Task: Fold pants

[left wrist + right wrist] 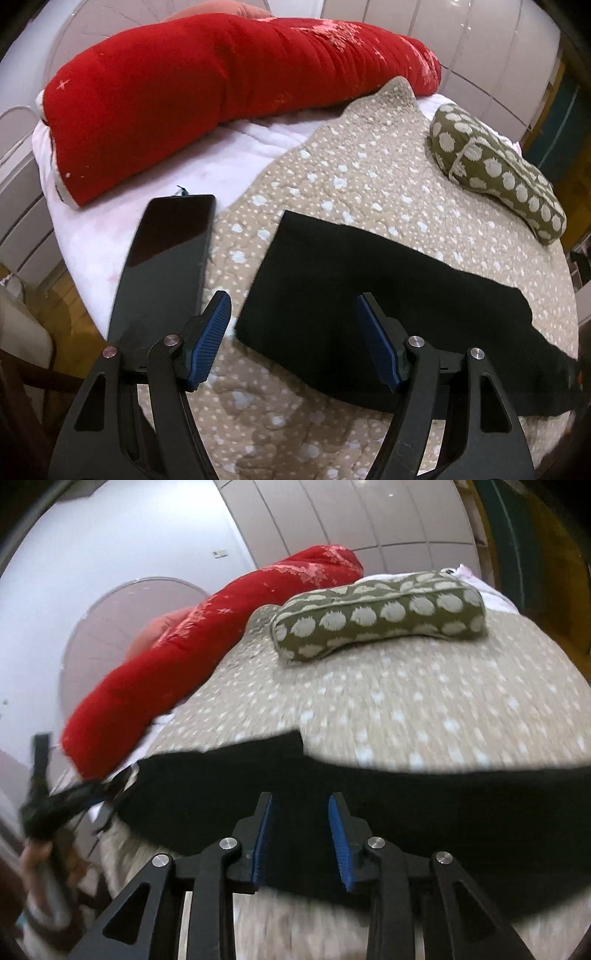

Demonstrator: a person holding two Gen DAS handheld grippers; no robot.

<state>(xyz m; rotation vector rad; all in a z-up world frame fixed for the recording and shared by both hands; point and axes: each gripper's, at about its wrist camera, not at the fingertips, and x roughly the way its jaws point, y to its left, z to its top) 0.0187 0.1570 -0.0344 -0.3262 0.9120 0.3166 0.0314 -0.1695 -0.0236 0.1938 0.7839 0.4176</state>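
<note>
Pants [351, 302], black and soft, lie folded flat on dotted quilt [351, 173].

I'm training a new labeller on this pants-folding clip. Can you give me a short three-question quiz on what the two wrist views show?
1. True or false: the left gripper is clamped on the pants.
2. What lies on the quilt beyond the pants? A) a red pillow B) a green spotted cushion C) a phone
3. Fill in: the pants lie flat on the ____.

Key:
1. False: its jaws stand open above the cloth.
2. B, the cushion. The pillow and phone sit mostly on the white sheet.
3. Quilt.
</note>
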